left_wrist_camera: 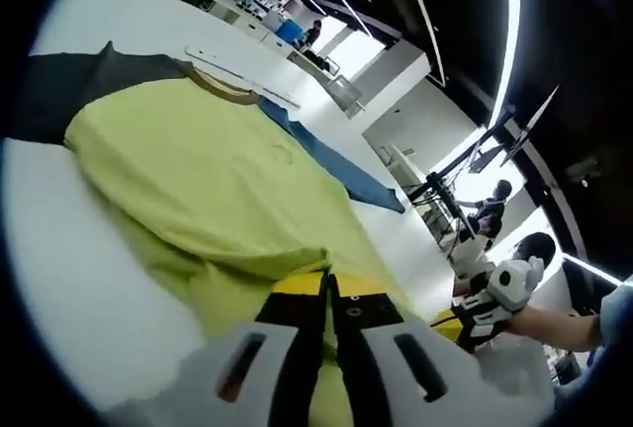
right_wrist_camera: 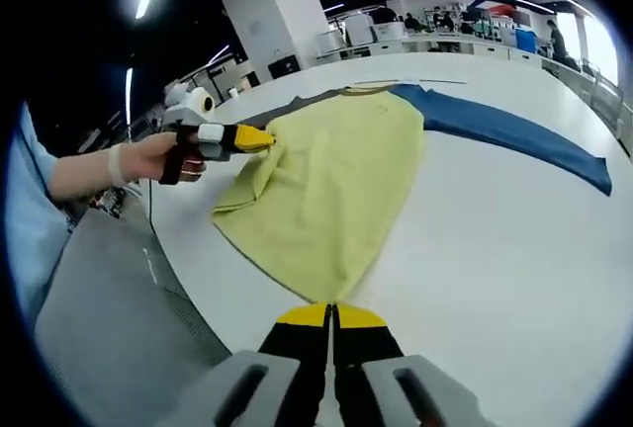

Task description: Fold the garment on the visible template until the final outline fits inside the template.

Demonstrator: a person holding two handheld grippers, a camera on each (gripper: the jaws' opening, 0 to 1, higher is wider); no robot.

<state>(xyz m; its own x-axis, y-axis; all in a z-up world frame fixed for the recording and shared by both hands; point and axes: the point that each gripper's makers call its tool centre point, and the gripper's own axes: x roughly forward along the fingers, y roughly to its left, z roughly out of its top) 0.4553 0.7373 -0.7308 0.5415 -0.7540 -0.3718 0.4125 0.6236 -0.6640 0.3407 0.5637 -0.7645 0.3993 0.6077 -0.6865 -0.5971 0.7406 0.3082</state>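
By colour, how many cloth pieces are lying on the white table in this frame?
Yellow-green garment: 1
Blue cloth: 1
Dark grey cloth: 1
Total: 3

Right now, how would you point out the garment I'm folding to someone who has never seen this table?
Start at the big white table. On it, lying over a dark grey sheet and a blue cloth, is the yellow-green T-shirt. It is the only bright, light-coloured fabric there, has a tan collar, and both tools grip its edges.
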